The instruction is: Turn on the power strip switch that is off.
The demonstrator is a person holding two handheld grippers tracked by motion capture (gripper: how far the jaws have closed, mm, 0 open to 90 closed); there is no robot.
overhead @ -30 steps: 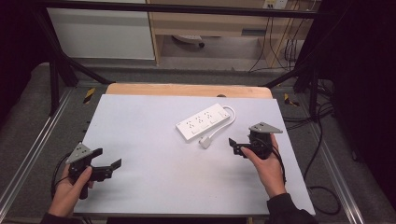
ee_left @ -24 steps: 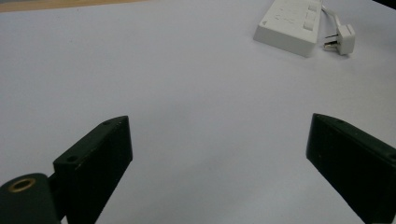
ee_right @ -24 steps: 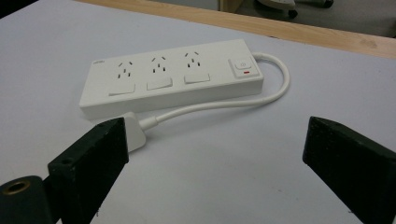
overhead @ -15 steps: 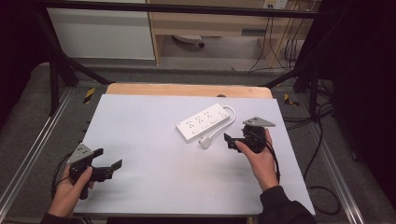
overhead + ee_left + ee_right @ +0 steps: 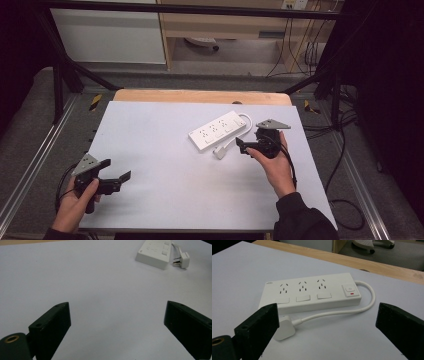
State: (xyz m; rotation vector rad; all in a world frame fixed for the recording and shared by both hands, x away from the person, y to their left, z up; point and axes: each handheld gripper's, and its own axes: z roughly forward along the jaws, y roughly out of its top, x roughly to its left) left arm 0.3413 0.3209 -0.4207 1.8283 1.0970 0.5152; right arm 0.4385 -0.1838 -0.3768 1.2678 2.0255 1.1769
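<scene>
— Power strip (image 5: pixel 218 131): where does it lie?
— On the white worktop (image 5: pixel 165 150), toward the far right part, lying at a slant. It is white, with three socket groups in a row and a switch with a red mark at one end, as the right gripper view shows (image 5: pixel 312 292).
— And its cable?
— The white cable (image 5: pixel 342 311) leaves the switch end, curves round and runs back along the strip's near side to the white plug (image 5: pixel 284 328), which lies flat on the worktop just beside the strip.
— Where is the right tool?
— The right tool (image 5: pixel 250 146) is held in the person's right hand (image 5: pixel 276 167), just beside the plug and near the strip. Its jaws are spread wide with nothing between them; in its own view the left jaw stands in front of part of the plug, and whether it touches I cannot tell.
— The left tool?
— The left tool (image 5: pixel 116 170) sits at the near left corner of the worktop, in the left hand (image 5: pixel 75 202), well apart from the strip. Its jaws are likewise spread and grip nothing; bare worktop lies between them, with the strip (image 5: pixel 155 252) far off at the top right of its view.
</scene>
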